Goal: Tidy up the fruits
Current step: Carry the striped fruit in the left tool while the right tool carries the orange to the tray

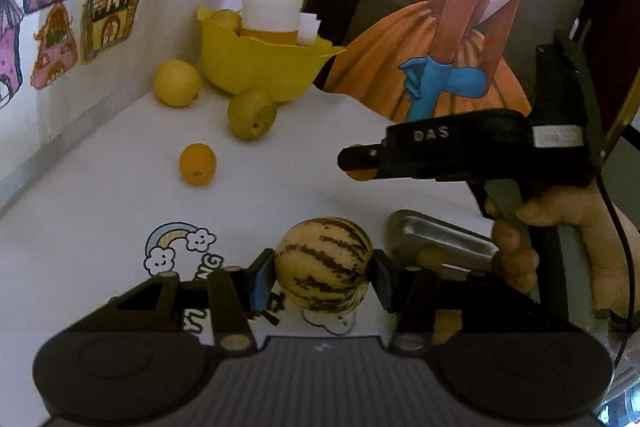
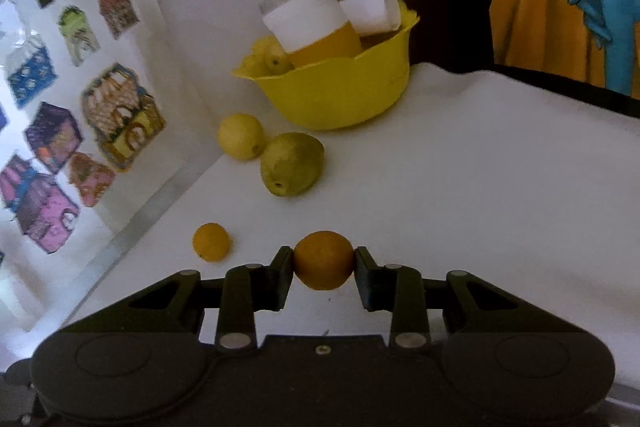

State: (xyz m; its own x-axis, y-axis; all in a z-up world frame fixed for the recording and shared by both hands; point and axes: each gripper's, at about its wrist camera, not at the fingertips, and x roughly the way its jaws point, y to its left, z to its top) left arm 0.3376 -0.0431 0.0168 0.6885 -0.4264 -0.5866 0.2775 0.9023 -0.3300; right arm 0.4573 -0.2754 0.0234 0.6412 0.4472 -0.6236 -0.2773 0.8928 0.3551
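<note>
Gripping striped melon (image 1: 323,263) left tongs (image 1: 320,277); orange (image 2: 324,259) right tongs (image 2: 324,273).

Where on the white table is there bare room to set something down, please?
Free: the white table right of the green fruit, below the yellow bowl. Crowded: the wall side, with the yellow fruit and small orange fruit.

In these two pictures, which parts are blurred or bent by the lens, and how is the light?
Left wrist view: dim, soft light; the striped fruit near the lens is sharp; the wall stickers are bent by the fisheye.
Right wrist view: the stickers on the left smear; the orange in the jaws is clearer; the corners go black.
</note>
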